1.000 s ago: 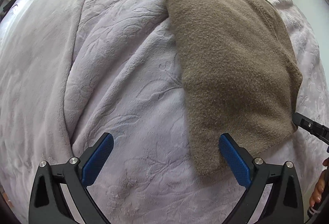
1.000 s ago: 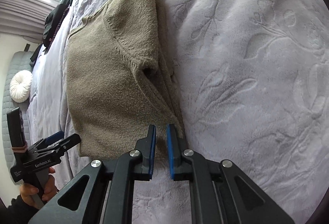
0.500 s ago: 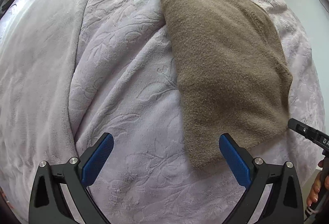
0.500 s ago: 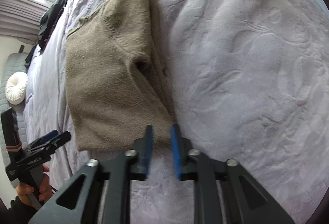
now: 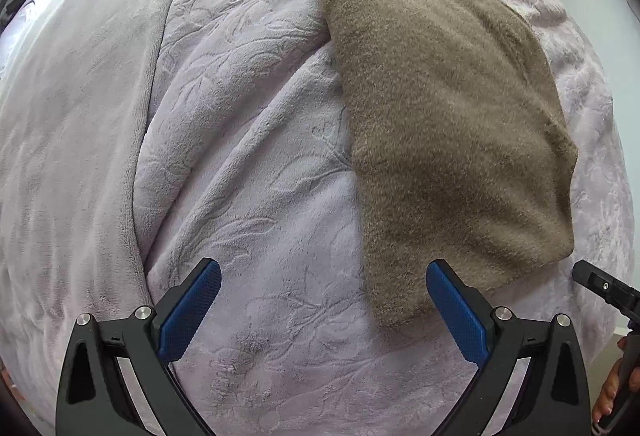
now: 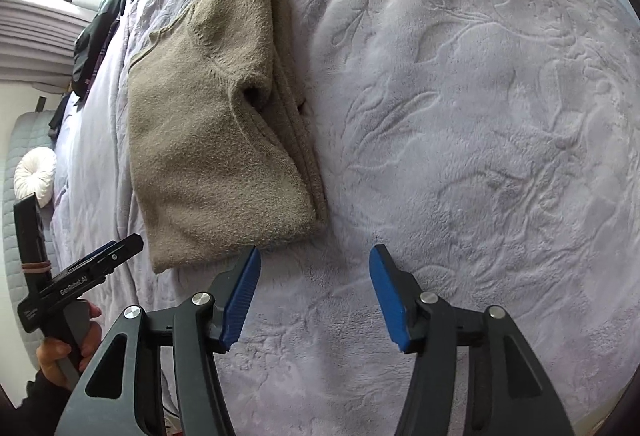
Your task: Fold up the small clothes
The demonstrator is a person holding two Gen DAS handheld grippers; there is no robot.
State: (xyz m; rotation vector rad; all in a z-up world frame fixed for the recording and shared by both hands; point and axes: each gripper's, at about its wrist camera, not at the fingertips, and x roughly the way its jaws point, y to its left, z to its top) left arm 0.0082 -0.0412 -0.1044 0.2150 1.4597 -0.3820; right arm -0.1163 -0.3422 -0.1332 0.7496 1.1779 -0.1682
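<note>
A folded tan knit sweater lies flat on the lilac embossed blanket. In the right wrist view the sweater shows its layered folded edge on its right side. My left gripper hangs open above the blanket, its right pad near the sweater's lower corner, with nothing between its fingers. My right gripper is opening its jaws just below the sweater's near corner; only blanket shows between the blue pads. The left gripper's tip shows at the lower left of the right wrist view, with a hand on its handle.
A plain lilac sheet covers the bed's left part. Dark clothes lie at the far end near a bright window. A white round cushion rests by a grey quilted headboard. The right gripper's tip pokes in at the right.
My right gripper's jaws went from nearly shut to well apart beside the sweater's near corner. The left gripper stayed open and barely shifted.
</note>
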